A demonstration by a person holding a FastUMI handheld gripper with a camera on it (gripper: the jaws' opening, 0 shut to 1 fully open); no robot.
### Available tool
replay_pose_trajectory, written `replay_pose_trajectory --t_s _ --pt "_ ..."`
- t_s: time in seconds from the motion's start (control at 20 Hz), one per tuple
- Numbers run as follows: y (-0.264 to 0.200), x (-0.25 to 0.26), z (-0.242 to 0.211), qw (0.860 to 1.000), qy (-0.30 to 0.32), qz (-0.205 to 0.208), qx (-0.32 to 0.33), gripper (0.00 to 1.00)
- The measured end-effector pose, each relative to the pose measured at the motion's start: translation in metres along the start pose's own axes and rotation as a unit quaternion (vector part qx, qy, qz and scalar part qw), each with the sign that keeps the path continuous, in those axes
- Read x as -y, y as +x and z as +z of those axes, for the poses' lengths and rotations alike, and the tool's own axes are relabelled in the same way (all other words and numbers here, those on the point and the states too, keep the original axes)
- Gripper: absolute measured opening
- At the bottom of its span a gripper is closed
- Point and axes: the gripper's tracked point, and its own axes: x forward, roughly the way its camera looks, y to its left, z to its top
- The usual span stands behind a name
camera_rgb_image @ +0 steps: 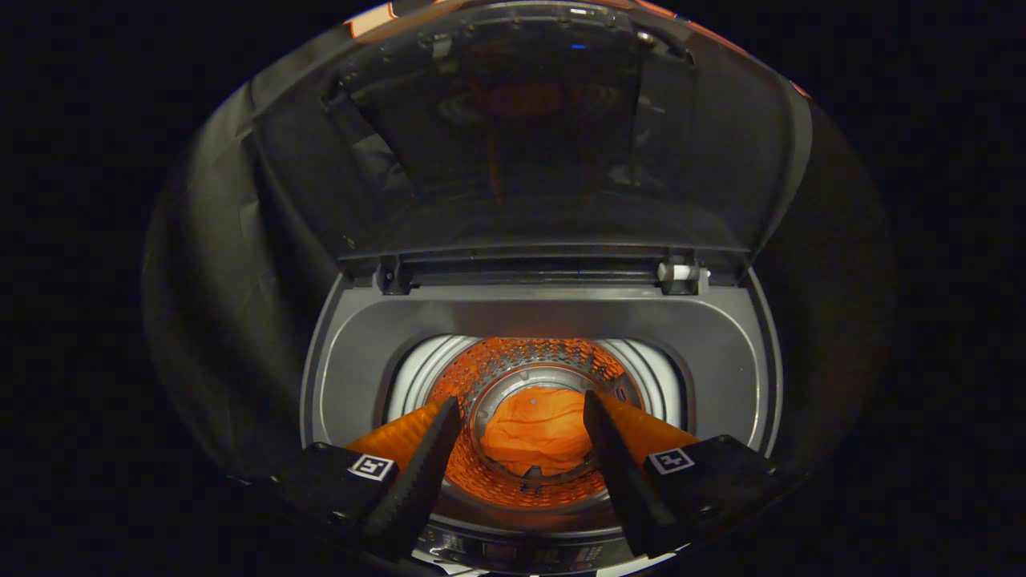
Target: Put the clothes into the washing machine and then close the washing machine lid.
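I look down into a top-loading washing machine [721, 344] with a grey rim. An orange garment [533, 433] lies crumpled at the bottom of the perforated drum [521, 361]. My gripper [521, 409] hovers over the drum mouth, open, with nothing between its fingers; the garment shows far below the gap. The dark see-through lid [529, 136] stands raised behind the opening, hinged at the machine's back edge.
The lid's hinges [681, 272] sit along the back rim. The machine's control panel [521, 553] runs under my fingers at the front edge. Dark booth cloth [208, 264] hangs to the left of the machine.
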Motion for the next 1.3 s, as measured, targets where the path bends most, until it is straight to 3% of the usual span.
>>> replay_pose_trajectory --t_s 0.75,1.3 --pt "-0.075 -0.013 0.114 0.984 -0.010 0.007 0.178 0.99" --pt "-0.079 -0.010 0.199 0.971 -0.015 0.007 0.237 0.99"
